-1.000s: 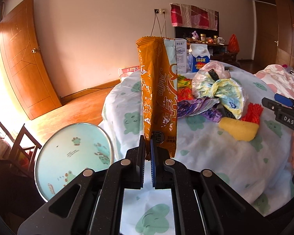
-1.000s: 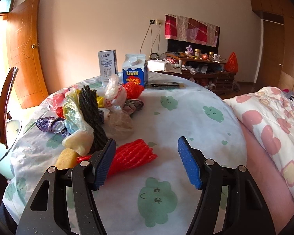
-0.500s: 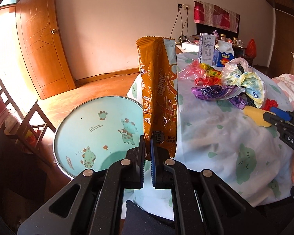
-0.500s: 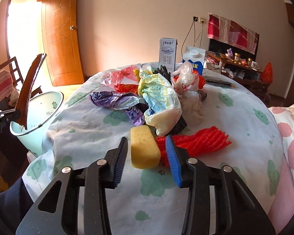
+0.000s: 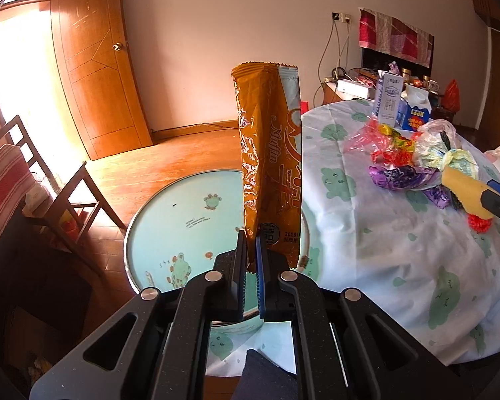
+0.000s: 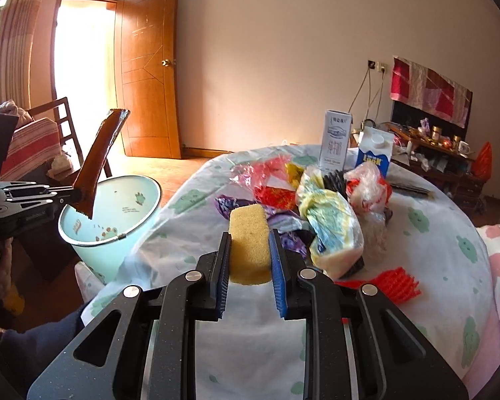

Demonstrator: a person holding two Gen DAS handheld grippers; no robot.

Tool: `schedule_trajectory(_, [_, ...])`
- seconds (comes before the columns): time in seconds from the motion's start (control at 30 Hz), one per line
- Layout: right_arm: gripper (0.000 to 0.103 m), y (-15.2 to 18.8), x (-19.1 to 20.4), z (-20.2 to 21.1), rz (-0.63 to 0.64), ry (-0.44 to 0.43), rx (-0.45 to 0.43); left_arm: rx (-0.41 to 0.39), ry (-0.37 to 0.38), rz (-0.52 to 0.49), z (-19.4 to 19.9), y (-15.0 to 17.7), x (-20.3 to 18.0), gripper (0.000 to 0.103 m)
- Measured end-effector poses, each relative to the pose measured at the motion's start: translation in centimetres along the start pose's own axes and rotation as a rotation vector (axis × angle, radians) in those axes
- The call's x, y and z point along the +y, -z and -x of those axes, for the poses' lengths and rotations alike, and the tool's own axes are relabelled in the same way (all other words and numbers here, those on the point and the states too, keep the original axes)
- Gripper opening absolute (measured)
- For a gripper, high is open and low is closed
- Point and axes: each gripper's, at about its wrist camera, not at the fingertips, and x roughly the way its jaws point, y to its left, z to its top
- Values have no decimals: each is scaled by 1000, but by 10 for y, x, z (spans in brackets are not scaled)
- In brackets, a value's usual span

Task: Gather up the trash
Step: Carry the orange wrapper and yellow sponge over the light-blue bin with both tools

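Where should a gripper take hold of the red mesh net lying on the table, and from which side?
Grip the red mesh net at its frayed free end, coming from the bare tablecloth side. That end sticks out clear of the trash pile; its other end is hidden behind the right gripper, whose jaws are closing on the yellow sponge.

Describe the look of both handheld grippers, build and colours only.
Both are matte black with a fine speckle, built from angular linkage arms with cut-out slots and round silver pivot pins. The left gripper and the right gripper each carry two flat fingers faced with ribbed blue pads. No cables show.
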Motion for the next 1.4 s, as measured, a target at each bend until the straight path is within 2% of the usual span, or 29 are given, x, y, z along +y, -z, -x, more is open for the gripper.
schedule_trajectory(0.23, [23, -40, 7, -43, 19, -59, -14, -23, -99, 55, -5, -12, 24, 5])
schedule_trajectory(0.57, [23, -81, 27, -103, 86, -152, -56, -50, -190, 89, -19, -29, 44, 5])
schedule_trajectory(1.03, [23, -99, 64, -155, 176, -231, -58, -10, -259, 118, -25, -23, 63, 5])
schedule_trajectory(1.4, [23, -94, 88, -167, 243, -265, -58, 18, -271, 125, -27, -11, 71, 5])
